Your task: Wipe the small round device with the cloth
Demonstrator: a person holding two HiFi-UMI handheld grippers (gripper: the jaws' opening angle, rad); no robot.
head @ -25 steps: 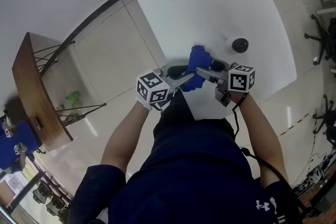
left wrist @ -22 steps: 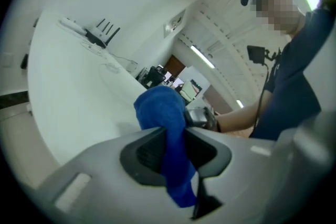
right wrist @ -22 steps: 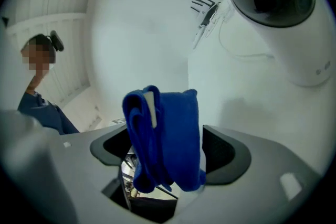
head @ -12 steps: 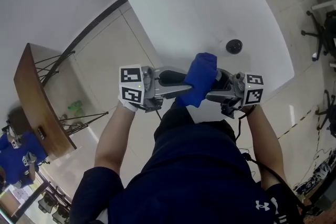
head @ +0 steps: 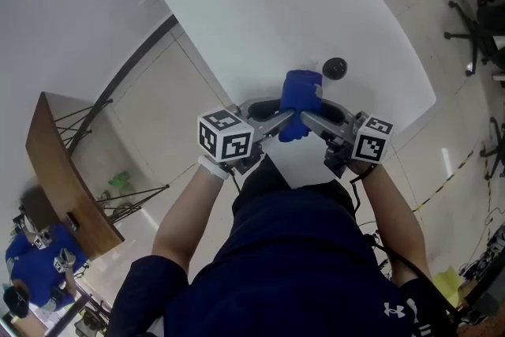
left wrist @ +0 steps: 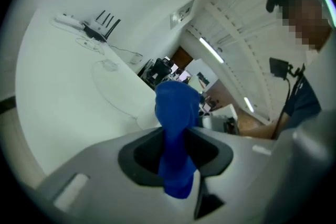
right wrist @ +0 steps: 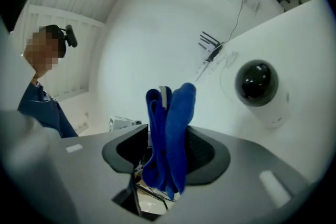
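Note:
A blue cloth (head: 298,100) hangs bunched between my two grippers, above the near edge of the white table (head: 252,20). My left gripper (head: 286,119) pinches it to a narrow waist (left wrist: 176,128); its jaws are opening. My right gripper (head: 306,117) has the folded cloth (right wrist: 170,123) between its jaws, which are closing; the folds still look loose there. The small round device (head: 334,68), a black dome on a white base (right wrist: 258,86), stands on the table just beyond the cloth, to the right.
A router with antennas (left wrist: 101,26) and cables lie at the table's far end. A wooden side table (head: 59,170) stands on the floor at the left. Office chairs (head: 481,35) are at the right. A person in blue (head: 35,264) is at the lower left.
Half a second ago the grippers lay in one level line with the cloth draped over them. Now both angle inward and forward, meeting at the cloth nearer the device.

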